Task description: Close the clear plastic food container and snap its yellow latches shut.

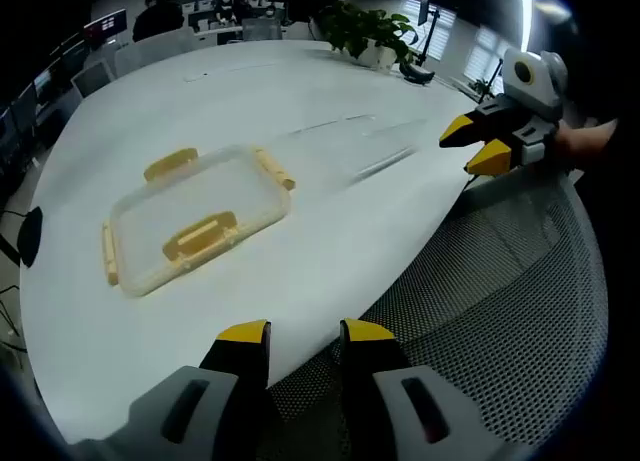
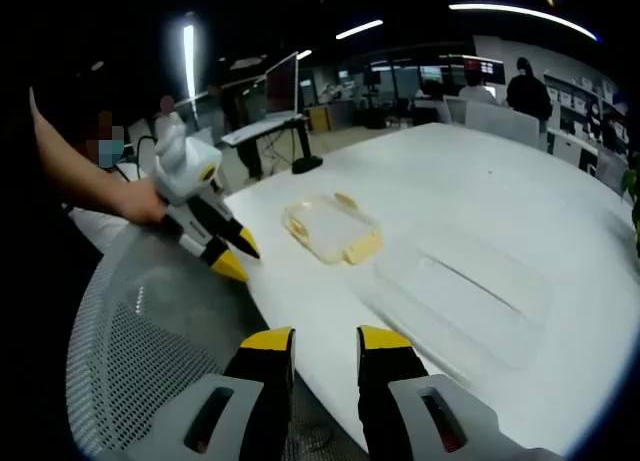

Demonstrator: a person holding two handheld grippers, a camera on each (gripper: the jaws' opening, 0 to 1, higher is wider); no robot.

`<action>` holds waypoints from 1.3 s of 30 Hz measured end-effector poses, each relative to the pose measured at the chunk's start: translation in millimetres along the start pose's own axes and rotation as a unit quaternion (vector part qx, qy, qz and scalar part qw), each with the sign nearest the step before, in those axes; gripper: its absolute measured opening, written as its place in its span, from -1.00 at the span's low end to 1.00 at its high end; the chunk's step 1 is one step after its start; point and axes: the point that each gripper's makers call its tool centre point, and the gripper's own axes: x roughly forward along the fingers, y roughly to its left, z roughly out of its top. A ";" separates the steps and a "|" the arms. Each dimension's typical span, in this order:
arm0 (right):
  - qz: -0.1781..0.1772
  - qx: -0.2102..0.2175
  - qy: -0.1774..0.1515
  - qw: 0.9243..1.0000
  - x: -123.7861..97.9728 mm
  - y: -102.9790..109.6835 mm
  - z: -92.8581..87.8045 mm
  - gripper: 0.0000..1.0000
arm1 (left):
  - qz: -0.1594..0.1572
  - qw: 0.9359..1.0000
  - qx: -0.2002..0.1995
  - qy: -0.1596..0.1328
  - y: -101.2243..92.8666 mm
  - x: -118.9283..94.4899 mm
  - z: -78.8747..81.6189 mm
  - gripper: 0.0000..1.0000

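A clear lid with yellow latches (image 1: 200, 219) lies flat on the white table (image 1: 300, 271), ahead and left of my left gripper (image 1: 305, 333). The left gripper is open and empty, low over the table's near edge. The clear container tub (image 1: 350, 146) sits farther right, faint against the table. My right gripper (image 1: 457, 153) comes in from the right, open, just off the table edge beside the tub. In the right gripper view, the lid (image 2: 330, 229) and tub (image 2: 465, 286) lie ahead of the open right gripper (image 2: 325, 339). The left gripper (image 2: 243, 262) is held at the left by a hand.
A grey mesh chair (image 1: 500, 281) sits below both grippers at the table's near edge, and shows as well in the right gripper view (image 2: 130, 341). A potted plant (image 1: 365, 31) stands at the table's far end. Desks, monitors and people are in the background.
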 end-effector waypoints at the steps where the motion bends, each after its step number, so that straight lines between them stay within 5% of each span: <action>1: 0.000 0.000 0.000 1.000 0.0 0.1 0.0 -0.54 | 0.001 1.000 0.001 0.000 0.4 -0.1 0.1 -0.48; 39: 0.001 0.000 -0.002 1.000 0.9 1.0 -0.9 -0.54 | 0.002 1.000 0.001 0.002 1.0 1.4 -2.4 -0.48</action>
